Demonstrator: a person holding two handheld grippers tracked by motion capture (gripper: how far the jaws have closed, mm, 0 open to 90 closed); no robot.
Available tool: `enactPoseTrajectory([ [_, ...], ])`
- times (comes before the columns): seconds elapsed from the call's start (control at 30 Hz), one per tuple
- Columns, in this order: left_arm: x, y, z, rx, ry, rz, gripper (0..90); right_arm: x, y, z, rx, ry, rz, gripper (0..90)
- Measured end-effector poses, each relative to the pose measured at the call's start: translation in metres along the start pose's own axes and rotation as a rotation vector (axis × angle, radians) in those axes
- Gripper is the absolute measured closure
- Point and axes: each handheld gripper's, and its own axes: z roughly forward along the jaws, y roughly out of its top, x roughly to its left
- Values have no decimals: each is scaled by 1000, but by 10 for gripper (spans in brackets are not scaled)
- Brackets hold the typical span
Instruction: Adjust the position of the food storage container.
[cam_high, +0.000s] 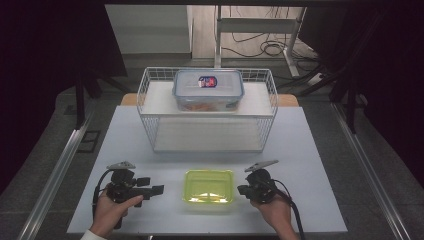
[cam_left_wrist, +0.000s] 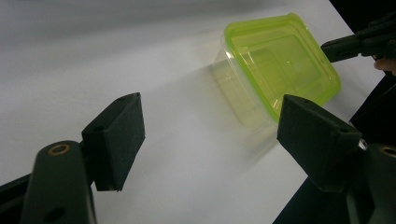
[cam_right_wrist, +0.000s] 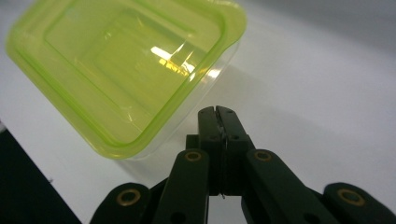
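Resting beside shut right tongs (cam_right_wrist: 218, 112), unlabelled green-lidded container (cam_right_wrist: 121, 70), white table (cam_right_wrist: 322, 93)

Lidded box (cam_high: 208, 186) before wire basket (cam_high: 150, 131) on table (cam_high: 310, 165)

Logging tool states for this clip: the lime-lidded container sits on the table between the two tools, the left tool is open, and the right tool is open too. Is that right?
Not quite. The right tool is shut, its two pads pressed together with nothing between them, as the right gripper view shows. The rest holds: the lime-lidded container sits on the table between the tools, and the left tool is open.
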Motion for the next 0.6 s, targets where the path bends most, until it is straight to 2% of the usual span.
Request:
enactPoseTrajectory([
  [0.07, -1, 0, 0, -5, -2, -1, 224, -3, -2, -6, -28, 11, 20, 864],
  [0.17, -3, 0, 1, -12, -20, -7, 223, -10, -6, -14, -64, 42, 48, 731],
  [0.2, -3, 0, 1, -15, -33, -14, 224, -12, -8, -16, -76, 64, 57, 697],
  [0.3, -2, 0, 3, -33, -116, -65, 224, -18, -13, -20, -111, 154, 114, 623],
  [0.4, -2, 0, 4, -43, -148, -89, 225, -24, -16, -21, -147, 213, 165, 551],
  [0.5, 0, -1, 5, -56, -171, -116, 226, -29, -19, -21, -177, 262, 212, 513],
  [0.6, 0, -2, 4, -62, -161, -109, 228, -33, -20, -21, -190, 290, 237, 481],
])
